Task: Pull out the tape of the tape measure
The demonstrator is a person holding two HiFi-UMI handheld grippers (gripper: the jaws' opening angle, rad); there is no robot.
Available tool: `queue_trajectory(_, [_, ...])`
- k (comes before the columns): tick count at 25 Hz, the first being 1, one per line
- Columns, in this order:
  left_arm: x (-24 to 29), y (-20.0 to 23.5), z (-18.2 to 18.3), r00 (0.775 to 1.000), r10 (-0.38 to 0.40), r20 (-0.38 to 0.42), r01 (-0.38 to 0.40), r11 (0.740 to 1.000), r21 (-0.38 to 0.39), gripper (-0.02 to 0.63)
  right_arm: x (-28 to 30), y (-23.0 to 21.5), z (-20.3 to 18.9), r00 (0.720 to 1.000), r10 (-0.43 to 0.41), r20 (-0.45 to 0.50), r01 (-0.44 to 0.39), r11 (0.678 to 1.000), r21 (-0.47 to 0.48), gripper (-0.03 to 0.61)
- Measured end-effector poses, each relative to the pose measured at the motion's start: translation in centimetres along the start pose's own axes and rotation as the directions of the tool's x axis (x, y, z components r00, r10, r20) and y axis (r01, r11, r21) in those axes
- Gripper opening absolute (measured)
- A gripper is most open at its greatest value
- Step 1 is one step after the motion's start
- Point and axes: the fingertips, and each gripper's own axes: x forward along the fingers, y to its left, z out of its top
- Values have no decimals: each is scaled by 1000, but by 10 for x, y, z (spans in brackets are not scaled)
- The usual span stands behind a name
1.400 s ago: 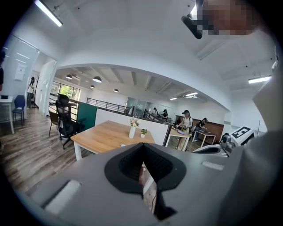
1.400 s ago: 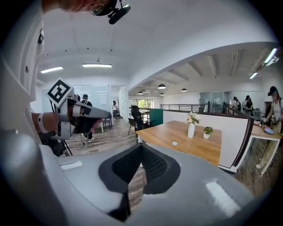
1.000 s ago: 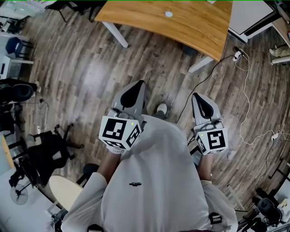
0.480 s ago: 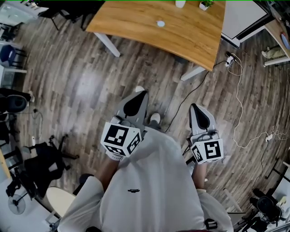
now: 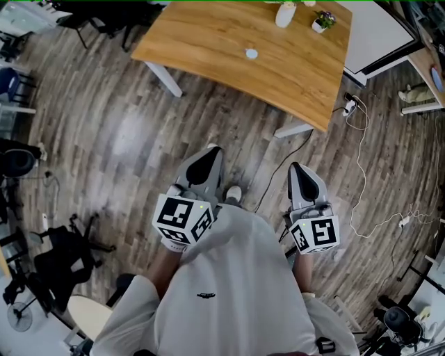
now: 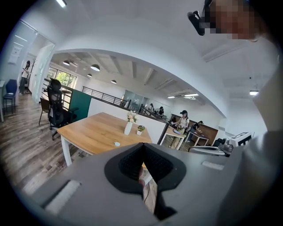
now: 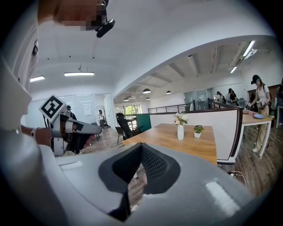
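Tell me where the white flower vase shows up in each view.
Head view: white vase at the top edge, right of centre, on the wooden table.
Left gripper view: white vase slightly left of centre, on the table's far side.
Right gripper view: white vase right of centre.
Shared landmark: the small potted plant beside it.

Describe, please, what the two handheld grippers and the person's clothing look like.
Both the left gripper and the right gripper have smooth light-grey shells tapering to a point, with black textured pads lining the jaws. Each carries a white cube printed with black square markers at its rear. The person wears a white short-sleeved T-shirt with a small dark chest mark.
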Motion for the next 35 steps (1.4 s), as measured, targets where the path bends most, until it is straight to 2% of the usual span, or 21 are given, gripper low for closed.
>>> queue_trajectory(12, [63,74,66,998,20,55,-18,999,-46,17,107,-22,53,1000,8,6,-8,1000,0,2])
queue_trajectory(20, [98,126,101,997,-39,70,42,998,-51,17,170,-14,83,999,-39,34,40,999,-25,2])
queue_trajectory(28, [120,164,111,994,-89,56,92,994,-61,17,199,-15,90,992,-120,48,121,992,-20,2])
queue_trajectory(35, [132,166,110,994,-104,24,105,992,-71,17,210,-16,91,994,-114,3,114,993,-24,2])
